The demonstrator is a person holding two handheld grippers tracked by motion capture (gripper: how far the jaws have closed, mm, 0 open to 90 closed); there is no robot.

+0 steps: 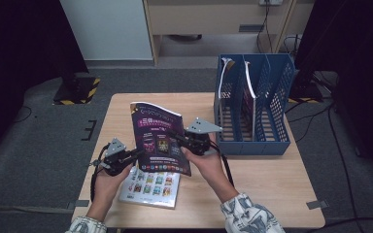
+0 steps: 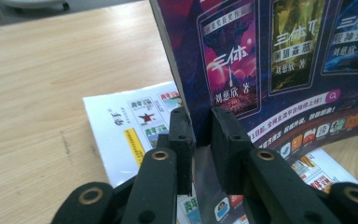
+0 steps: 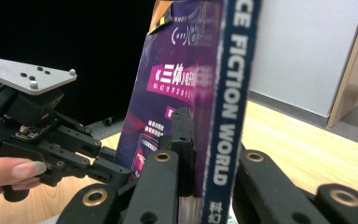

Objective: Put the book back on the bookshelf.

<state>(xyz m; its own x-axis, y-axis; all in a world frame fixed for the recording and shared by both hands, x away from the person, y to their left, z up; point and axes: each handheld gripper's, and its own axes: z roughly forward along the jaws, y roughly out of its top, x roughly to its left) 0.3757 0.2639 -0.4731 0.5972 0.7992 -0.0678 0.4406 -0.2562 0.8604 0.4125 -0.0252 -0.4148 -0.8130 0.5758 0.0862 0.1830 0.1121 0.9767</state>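
while both hand-held grippers pinch the purple magazine (image 1: 159, 137) upright at centre frame, left hand-held gripper (image 1: 135, 154) clamped on its lower edge and right hand-held gripper (image 1: 179, 138) on its spine, the step looks like a lift-and-carry. next it probably needs swinging to the blue file rack (image 1: 252, 104) at upper right. glossy, thin, slightly bowed; a white magazine (image 1: 150, 187) lies on the surface (image 1: 272, 184) below.

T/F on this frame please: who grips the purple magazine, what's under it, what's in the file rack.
1. Both grippers clamp the purple magazine. True: left gripper on its lower edge, right gripper on its spine.
2. The magazine lies flat on the table. False: it is held up off it.
3. A white magazine lies on the table under it. True.
4. The blue file rack is empty. False: magazines stand in its left slots.
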